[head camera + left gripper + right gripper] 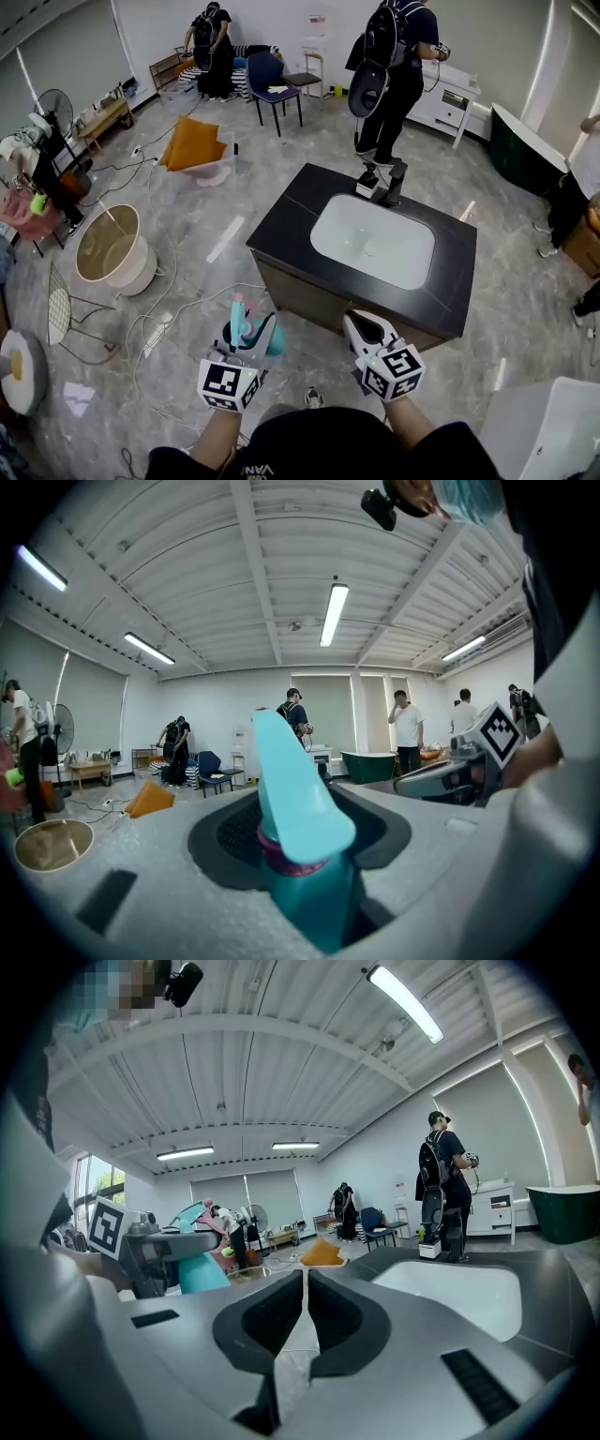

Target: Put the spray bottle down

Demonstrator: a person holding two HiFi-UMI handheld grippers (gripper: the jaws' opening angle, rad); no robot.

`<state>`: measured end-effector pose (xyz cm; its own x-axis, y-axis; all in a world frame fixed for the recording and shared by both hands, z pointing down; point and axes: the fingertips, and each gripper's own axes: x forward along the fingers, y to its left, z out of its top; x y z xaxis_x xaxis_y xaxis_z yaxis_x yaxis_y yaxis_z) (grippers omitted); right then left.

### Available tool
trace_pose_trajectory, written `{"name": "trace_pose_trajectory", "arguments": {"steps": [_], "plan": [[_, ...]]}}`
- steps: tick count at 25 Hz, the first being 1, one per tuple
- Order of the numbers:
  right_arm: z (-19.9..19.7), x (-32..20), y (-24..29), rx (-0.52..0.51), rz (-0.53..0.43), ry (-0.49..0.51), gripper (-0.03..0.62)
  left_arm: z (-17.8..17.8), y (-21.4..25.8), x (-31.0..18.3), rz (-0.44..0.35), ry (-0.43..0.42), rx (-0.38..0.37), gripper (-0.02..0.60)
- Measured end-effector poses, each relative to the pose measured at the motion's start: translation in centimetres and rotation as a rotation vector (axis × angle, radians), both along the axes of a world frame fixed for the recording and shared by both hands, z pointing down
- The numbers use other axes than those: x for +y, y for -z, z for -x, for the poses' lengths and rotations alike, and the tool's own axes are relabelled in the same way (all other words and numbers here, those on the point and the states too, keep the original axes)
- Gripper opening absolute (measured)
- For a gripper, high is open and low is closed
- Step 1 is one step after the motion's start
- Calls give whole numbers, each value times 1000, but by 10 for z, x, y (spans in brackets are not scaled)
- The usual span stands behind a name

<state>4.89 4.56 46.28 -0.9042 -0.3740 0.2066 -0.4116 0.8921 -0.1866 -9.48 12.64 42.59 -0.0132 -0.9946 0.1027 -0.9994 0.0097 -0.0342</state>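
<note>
A teal spray bottle (253, 333) with a light-blue trigger and a pink collar stands upright between the jaws of my left gripper (249, 326), which is shut on its body. In the left gripper view the spray bottle (302, 841) fills the middle, with its trigger pointing up and away. My right gripper (362, 325) is shut with nothing between its pads (278, 1314). Both grippers hang over the floor just short of the near edge of a black counter (283, 223) with a white sink basin (373, 240). The right gripper view shows the spray bottle (195, 1267) off to its left.
A person (392, 70) stands at the counter's far end. On the floor to the left are a beige tub (109, 249), a wire basket (58, 306) and loose cables (159, 323). A white cabinet (546, 429) stands at the lower right. More people stand further back.
</note>
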Motion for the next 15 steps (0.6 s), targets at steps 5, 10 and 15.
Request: {"name": "trace_pose_trajectory", "arguments": {"steps": [5, 10, 15], "plan": [[22, -33, -11, 5, 27, 16, 2, 21, -6, -37, 11, 14, -4, 196], [41, -63, -18, 12, 35, -3, 2, 42, -10, -75, 16, -9, -20, 196], [65, -96, -25, 21, 40, -58, 2, 73, -20, -122, 21, -63, -21, 196]]}}
